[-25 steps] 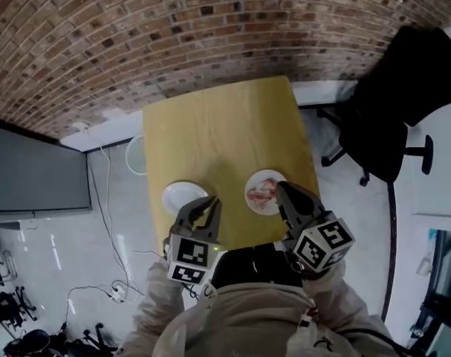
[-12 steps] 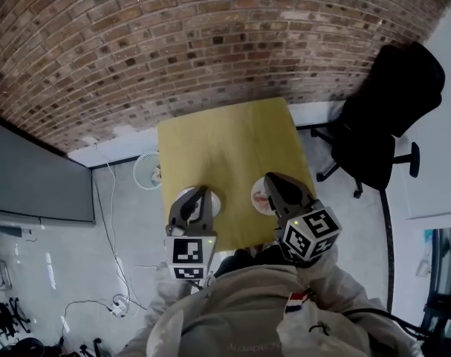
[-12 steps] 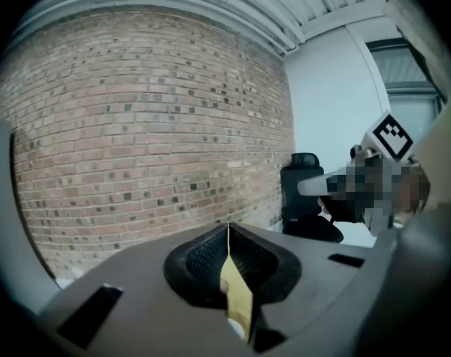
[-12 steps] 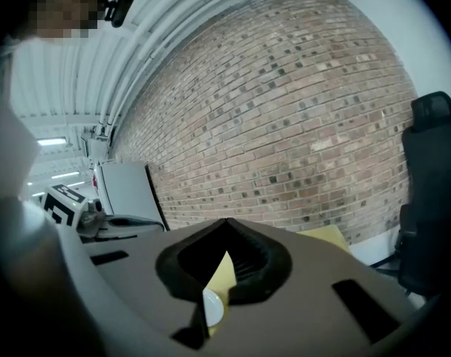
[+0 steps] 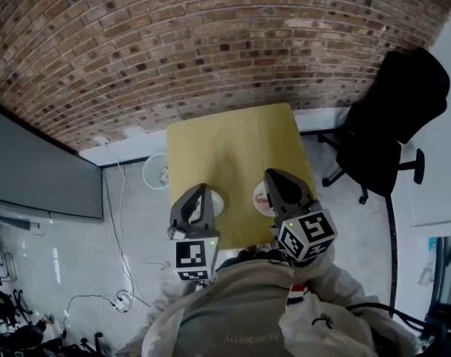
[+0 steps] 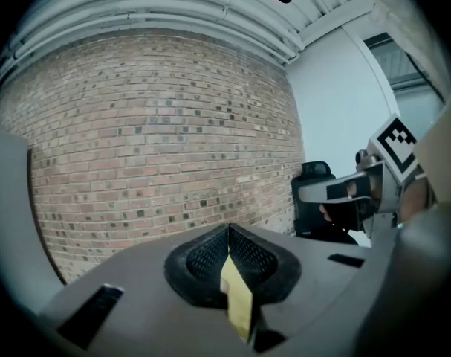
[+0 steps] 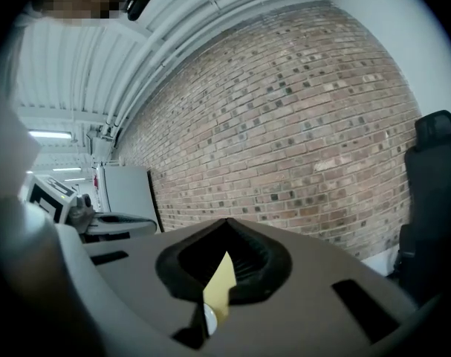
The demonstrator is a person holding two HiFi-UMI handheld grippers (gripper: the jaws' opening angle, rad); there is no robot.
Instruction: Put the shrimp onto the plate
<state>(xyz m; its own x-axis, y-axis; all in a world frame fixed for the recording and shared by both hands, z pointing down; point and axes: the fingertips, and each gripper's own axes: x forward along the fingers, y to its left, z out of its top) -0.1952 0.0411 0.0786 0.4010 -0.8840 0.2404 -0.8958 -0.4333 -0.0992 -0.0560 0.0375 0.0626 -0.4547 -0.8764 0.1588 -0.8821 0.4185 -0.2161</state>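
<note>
Yellow table (image 5: pixel 232 147) bearing a plate (image 5: pixel 217 202) fronts brick wall (image 5: pixel 210 43).

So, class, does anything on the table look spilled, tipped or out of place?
Nothing stands out. The left plate and right plate lie flat on the yellow table, near its front edge, no spill visible. The left tool and right tool, both shut and empty, partly hide them.

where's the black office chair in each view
Head view: black office chair at the right, just off the yellow table's far right corner.
Left gripper view: right of centre, where the brick wall meets the white wall.
Right gripper view: at the far right edge.
Shared landmark: the brick wall behind it.
</note>
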